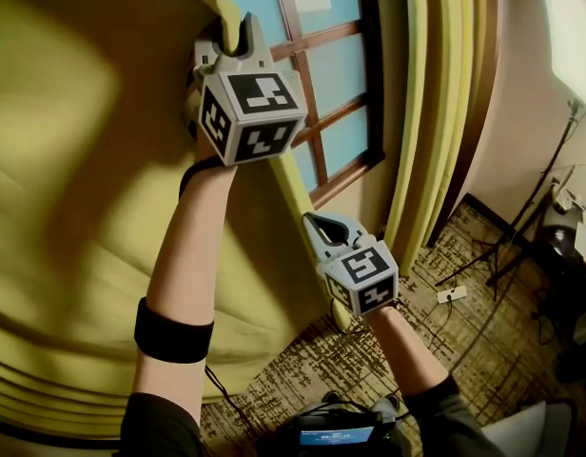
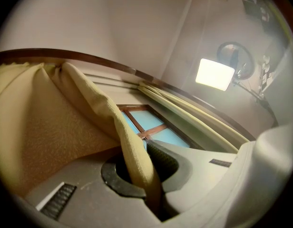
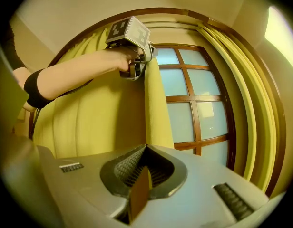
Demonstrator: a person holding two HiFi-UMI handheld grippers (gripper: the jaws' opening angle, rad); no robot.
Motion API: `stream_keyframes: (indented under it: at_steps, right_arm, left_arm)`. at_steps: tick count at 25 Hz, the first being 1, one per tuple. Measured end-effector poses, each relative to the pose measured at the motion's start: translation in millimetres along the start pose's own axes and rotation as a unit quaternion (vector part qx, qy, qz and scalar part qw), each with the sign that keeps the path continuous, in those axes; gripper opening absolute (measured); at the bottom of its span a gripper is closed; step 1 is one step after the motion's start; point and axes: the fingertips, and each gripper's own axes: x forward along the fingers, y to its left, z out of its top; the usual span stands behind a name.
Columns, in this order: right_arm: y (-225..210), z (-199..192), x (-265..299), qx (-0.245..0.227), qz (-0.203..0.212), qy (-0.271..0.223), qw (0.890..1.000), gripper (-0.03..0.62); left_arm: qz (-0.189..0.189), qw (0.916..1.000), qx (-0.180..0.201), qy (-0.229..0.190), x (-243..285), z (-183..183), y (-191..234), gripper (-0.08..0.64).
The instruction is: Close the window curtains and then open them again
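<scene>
The left yellow curtain (image 1: 74,208) hangs drawn across most of the wooden-framed window (image 1: 323,60). High up, my left gripper (image 1: 238,29) is shut on the curtain's leading edge, and in the left gripper view the fold (image 2: 132,151) runs down between the closed jaws. Lower down the same edge, my right gripper (image 1: 319,221) is shut on it too. In the right gripper view the cloth edge (image 3: 153,108) rises from the right gripper (image 3: 146,148) to the left gripper (image 3: 147,63) above. The right curtain (image 1: 436,112) hangs bunched at the window's right side.
Tripod legs (image 1: 502,255), cables and a white power strip (image 1: 452,293) lie on the patterned carpet at the right. A bright lamp (image 2: 214,73) shines near the right wall. A curved curtain rail (image 2: 103,63) runs above the window.
</scene>
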Motion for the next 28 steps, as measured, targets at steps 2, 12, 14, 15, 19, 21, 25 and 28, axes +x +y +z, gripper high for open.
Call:
stream_keyframes:
  at_steps: [2,12,14,15,19,21,25,28]
  right_arm:
    - [-0.6,4.3,1.9,-0.001,0.013,-0.004,1.000,0.017]
    - [5.1,-0.2,-22.7,-0.008,0.094,0.005,0.996,0.017]
    - [2.9,-3.6,-33.6,-0.010,0.104,0.007,0.995,0.017]
    - [1.8,-5.1,-39.2,-0.010,0.109,0.007,0.994,0.017]
    - [3.6,-4.3,-62.1,-0.008,0.134,0.002,0.991,0.017]
    - [8.1,-3.4,-75.5,-0.009,0.150,0.001,0.989,0.017]
    - [15.4,-6.6,-91.3,0.008,0.169,0.003,0.986,0.017]
    - [24.4,-15.0,-98.1,0.021,0.180,0.007,0.983,0.017]
  left_arm:
    - [0.007,0.9999,0.001,0.008,-0.1,-3.0,2.3,0.011]
    - [0.070,0.9945,0.004,0.078,-34.0,-27.2,26.0,0.011]
    - [0.082,0.9918,0.008,0.098,-43.8,-32.2,32.3,0.012]
    - [0.087,0.9903,0.008,0.108,-48.8,-34.8,34.7,0.011]
    - [0.106,0.9830,0.014,0.149,-79.7,-37.3,45.3,0.018]
    - [0.110,0.9790,0.019,0.171,-100.2,-34.4,47.8,0.033]
    - [0.086,0.9722,0.019,0.217,-133.7,-47.0,40.2,0.199]
    - [0.091,0.9669,0.005,0.238,-177.3,-59.0,47.7,0.229]
